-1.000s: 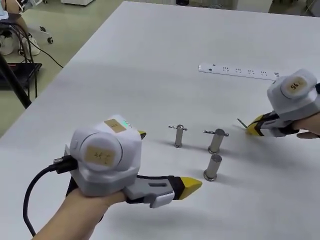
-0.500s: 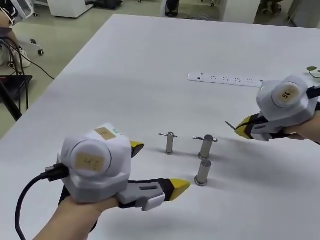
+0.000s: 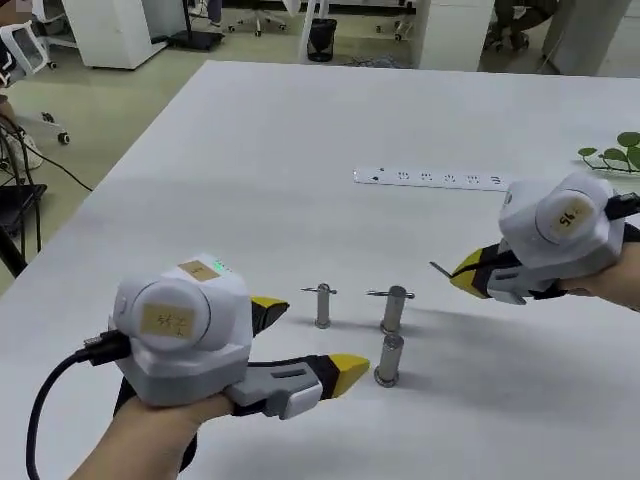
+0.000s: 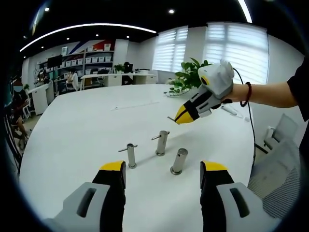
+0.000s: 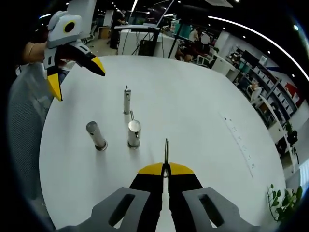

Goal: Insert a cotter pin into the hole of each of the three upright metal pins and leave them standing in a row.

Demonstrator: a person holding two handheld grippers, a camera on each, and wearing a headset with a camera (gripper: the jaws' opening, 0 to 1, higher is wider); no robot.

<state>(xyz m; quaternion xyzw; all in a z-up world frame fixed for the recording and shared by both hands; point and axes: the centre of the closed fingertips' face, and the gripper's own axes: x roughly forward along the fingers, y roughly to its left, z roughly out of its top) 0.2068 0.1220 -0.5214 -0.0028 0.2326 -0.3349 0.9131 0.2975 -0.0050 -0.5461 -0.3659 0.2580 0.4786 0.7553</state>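
So, left gripper (image 3: 310,338): jaws wide apart, empty; near, left of front pin (image 3: 388,358)
Right gripper (image 3: 462,272): clamped on a cotter (image 5: 166,152); raised, right of the pins
Rear pins (image 3: 322,305): 2, upright on table (image 3: 300,180); each with a cotter through its top
Front pin: upright; bare

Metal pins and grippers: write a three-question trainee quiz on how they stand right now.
1. Multiple choice: what is the right gripper shut on?
A. a cotter pin
B. a metal pin
C. nothing
2. True or false: the near metal pin already has a cotter pin through it.
3. Fill in: the jaws of the left gripper stand ____.

Key: 1 A; 2 false; 3 open.
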